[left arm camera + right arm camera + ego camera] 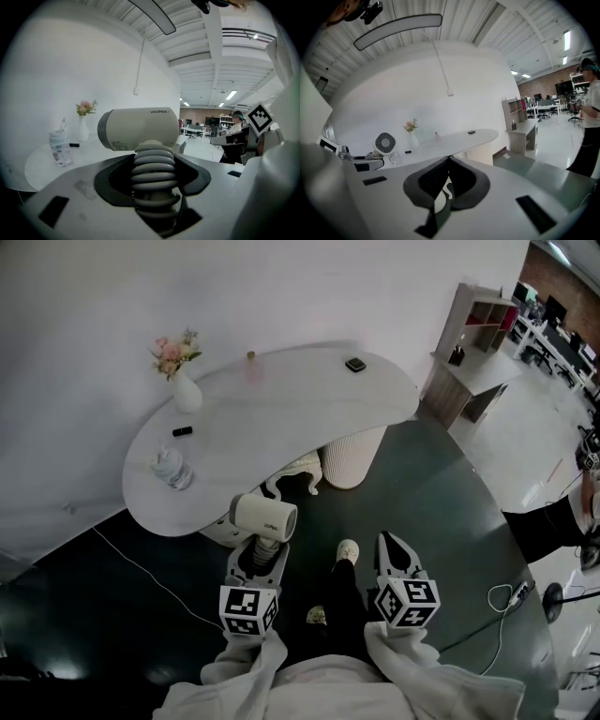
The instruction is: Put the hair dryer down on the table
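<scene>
Cream dryer — barrel level, lying left to right — ribbed grey handle clamped upright in the left tongs, at the near edge of the white desk.

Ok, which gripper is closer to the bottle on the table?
Left. The left gripper, shut on the hair dryer, is at the table edge near the bottle; the right gripper hangs farther right.

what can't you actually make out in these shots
- Lower end of the hair dryer handle: left gripper view, buried between the jaws of the left gripper.
- The small dark item on the table: head view, too small to identify.
- Its label print: left gripper view, too small to read.
</scene>
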Demonstrator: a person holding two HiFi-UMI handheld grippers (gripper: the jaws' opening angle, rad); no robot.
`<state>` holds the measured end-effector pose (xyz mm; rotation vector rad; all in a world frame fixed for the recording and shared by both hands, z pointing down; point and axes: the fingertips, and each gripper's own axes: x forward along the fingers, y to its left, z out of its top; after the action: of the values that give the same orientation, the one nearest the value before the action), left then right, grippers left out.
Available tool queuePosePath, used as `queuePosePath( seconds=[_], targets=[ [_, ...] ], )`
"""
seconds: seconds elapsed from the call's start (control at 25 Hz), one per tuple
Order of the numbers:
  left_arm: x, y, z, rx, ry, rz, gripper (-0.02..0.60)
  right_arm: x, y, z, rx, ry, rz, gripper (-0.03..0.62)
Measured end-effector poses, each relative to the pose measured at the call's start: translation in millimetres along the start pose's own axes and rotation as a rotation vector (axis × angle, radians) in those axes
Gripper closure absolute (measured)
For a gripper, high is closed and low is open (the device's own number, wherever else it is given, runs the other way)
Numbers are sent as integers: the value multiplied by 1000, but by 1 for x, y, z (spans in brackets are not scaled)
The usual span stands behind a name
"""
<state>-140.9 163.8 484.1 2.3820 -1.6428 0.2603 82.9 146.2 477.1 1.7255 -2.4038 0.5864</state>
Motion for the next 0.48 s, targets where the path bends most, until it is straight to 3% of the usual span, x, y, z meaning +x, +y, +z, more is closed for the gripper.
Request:
queuePosePath(
  seconds=[0.48],
  targets=[
    [91,22,31,-13,8,19,351,86,-36,45,-3,13,24,545]
  ],
)
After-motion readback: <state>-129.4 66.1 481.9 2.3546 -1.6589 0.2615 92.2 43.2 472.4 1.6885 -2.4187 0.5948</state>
